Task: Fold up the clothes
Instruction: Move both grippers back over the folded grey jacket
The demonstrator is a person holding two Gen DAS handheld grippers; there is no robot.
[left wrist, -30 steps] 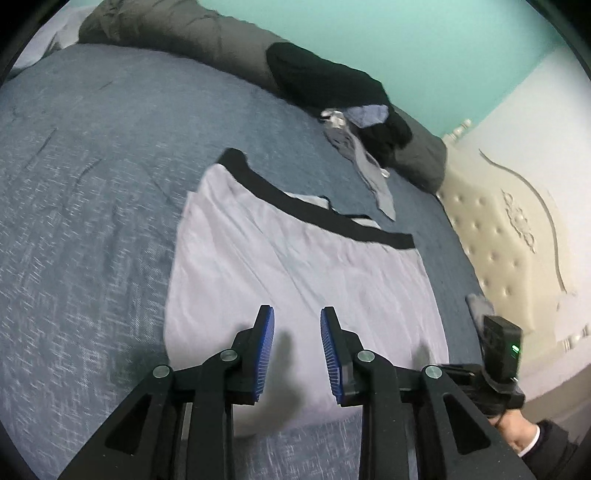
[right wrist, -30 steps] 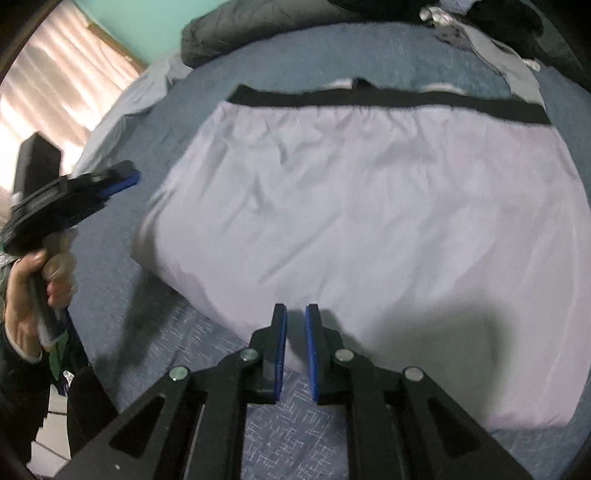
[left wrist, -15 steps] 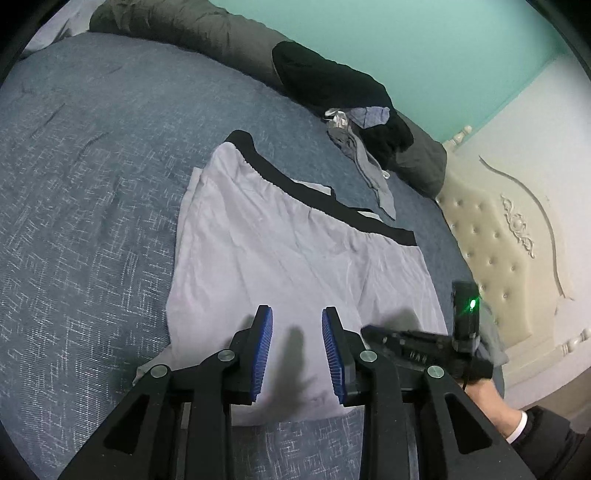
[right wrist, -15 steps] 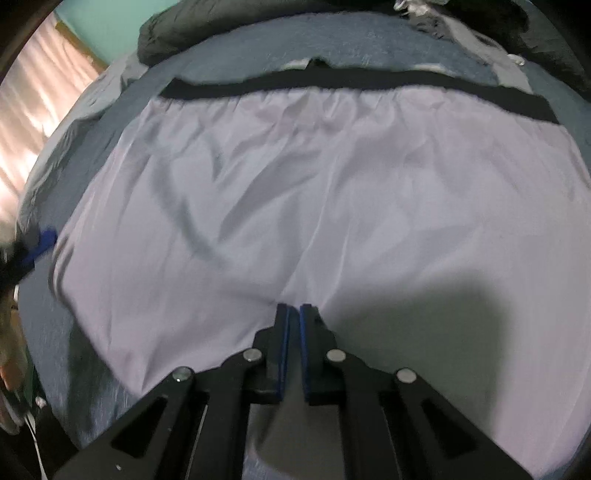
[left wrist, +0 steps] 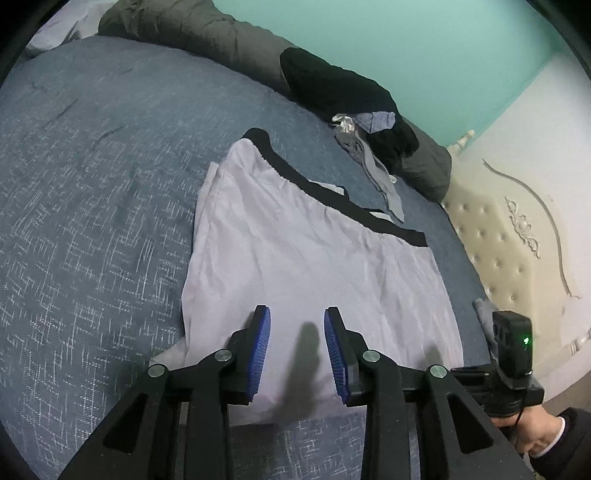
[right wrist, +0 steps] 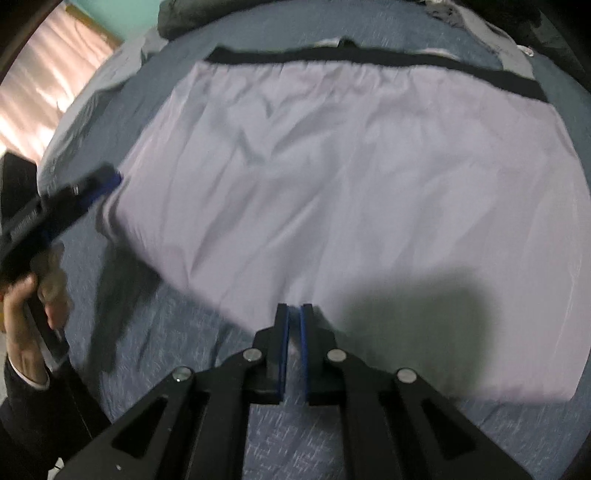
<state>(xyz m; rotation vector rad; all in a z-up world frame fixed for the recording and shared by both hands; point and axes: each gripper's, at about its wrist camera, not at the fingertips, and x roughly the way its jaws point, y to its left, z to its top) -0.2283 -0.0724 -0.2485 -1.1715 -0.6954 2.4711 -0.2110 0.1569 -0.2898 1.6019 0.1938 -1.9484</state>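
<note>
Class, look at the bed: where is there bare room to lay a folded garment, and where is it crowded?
Free: the wide blue bedspread left of the pale shorts, out to the grey bolster. Crowded: the corner by the headboard, where the heap of dark clothes lies beyond the black waistband.

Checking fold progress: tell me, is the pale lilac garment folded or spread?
Spread: the pale lilac garment with black waistband lies flat on the blue bedcover, no fold visible.

The left claw [left wrist: 297, 325] points obliquely downward with its 2 blue pads parted and nothing between them, while the right claw [right wrist: 294, 317], gripped by a dark-sleeved hand [left wrist: 537, 434], tilts steeply down, pads nearly together.
</note>
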